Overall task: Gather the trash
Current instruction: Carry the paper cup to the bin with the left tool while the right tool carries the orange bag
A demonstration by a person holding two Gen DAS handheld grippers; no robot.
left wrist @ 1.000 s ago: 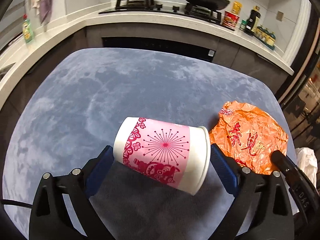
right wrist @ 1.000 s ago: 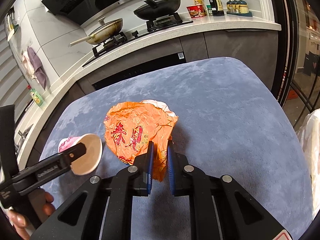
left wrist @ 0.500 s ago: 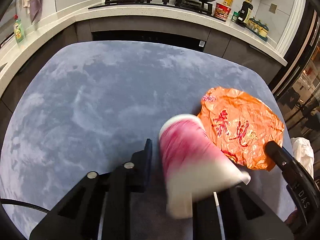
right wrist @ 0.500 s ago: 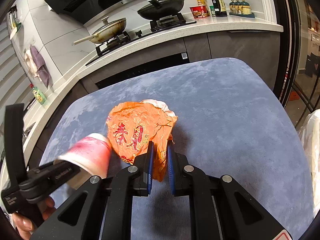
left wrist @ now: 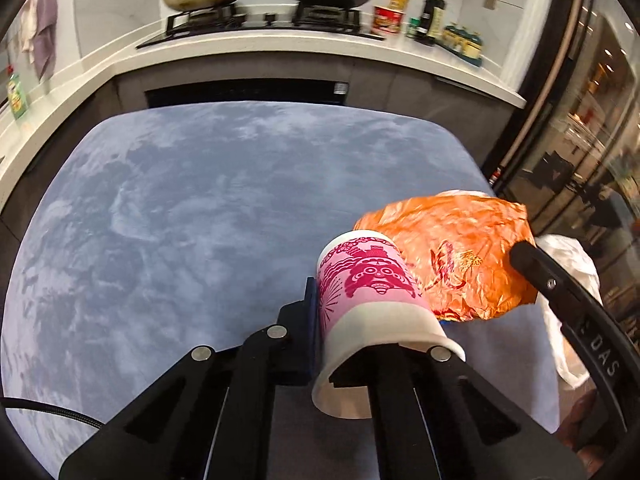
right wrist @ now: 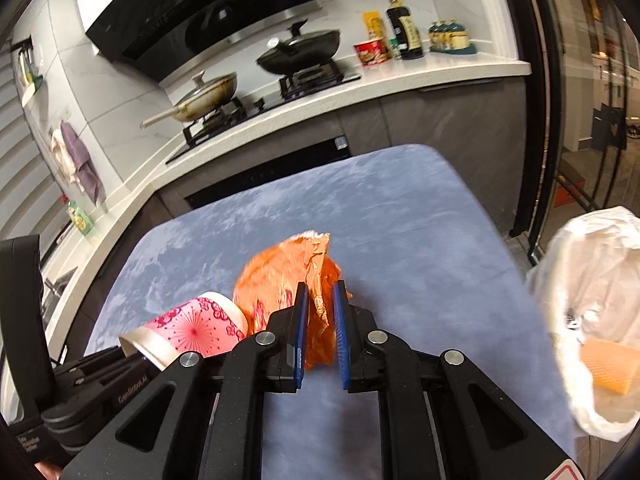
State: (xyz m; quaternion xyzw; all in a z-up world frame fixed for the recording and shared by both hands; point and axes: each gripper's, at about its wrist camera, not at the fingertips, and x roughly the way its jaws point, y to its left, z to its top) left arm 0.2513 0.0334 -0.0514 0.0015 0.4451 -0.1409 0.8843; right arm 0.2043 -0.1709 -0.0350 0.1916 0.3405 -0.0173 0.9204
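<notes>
The left hand-held gripper [left wrist: 340, 320] has the pink paper cup [left wrist: 368, 292] pinched by its wall, rim toward the camera. The right hand-held gripper [right wrist: 320, 312] is clamped on the crumpled orange wrapper [right wrist: 280, 280], both held above the blue worktop [left wrist: 180, 220] (white trash bag [right wrist: 592, 300] just off its right edge).

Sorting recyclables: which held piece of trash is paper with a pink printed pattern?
The pink-and-white paper cup, pinched by its wall in the left gripper. The other piece, in the right gripper, is a crumpled orange foil wrapper.
</notes>
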